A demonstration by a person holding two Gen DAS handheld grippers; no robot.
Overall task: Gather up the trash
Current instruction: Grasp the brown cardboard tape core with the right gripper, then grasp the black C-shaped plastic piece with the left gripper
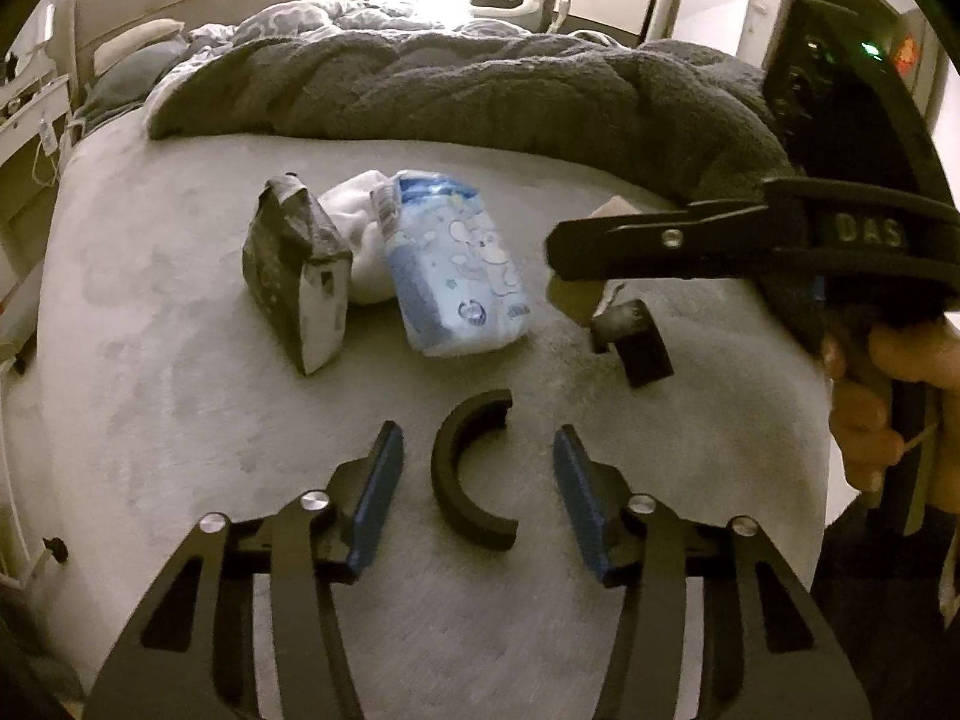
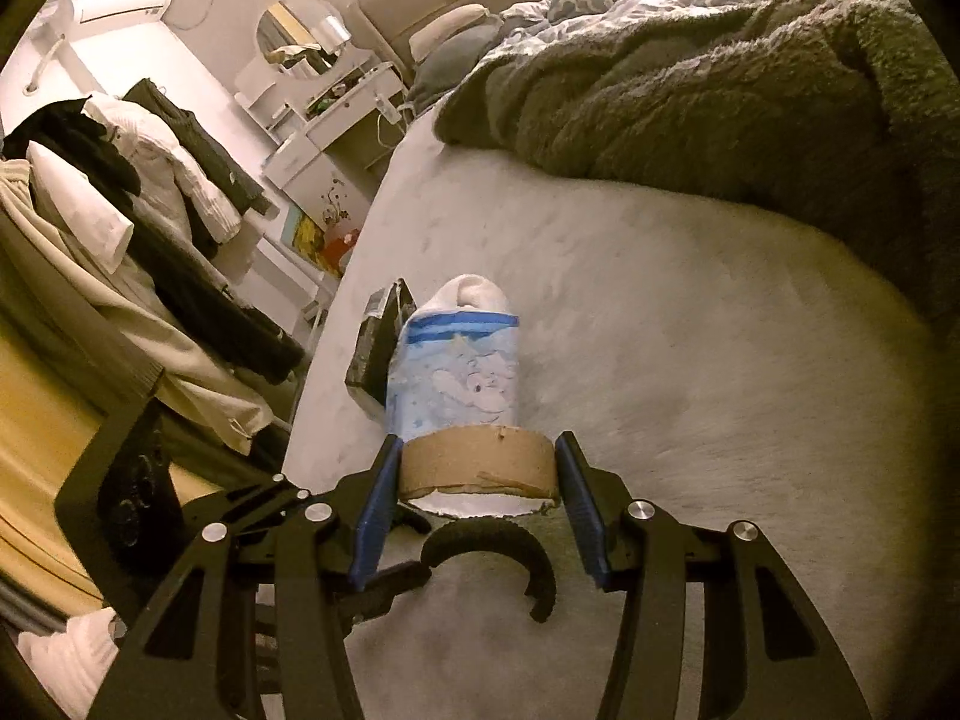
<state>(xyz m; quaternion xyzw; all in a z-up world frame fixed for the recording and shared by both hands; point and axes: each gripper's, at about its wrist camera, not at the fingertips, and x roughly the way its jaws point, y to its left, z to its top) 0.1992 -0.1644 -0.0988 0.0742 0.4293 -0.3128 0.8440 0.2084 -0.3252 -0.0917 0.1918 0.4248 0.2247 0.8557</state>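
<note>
Nearby, dark pouch [image 1: 297, 276], tissue pack [image 1: 456, 264], sock [image 1: 360, 240]

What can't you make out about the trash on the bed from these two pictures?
- Left wrist view: the right gripper's load is mostly hidden behind its black finger.
- Right wrist view: the brown cardboard tape core blocks the lower end of the blue and white printed plastic pack.
- Both views: the white crumpled item lies behind the pack; its kind is unclear.
- Left wrist view: print on the dark grey foil pouch is too small to read.

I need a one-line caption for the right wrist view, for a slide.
Right gripper with jaws closed on a cardboard roll above the bed, tissue pack lying just beyond.
</note>
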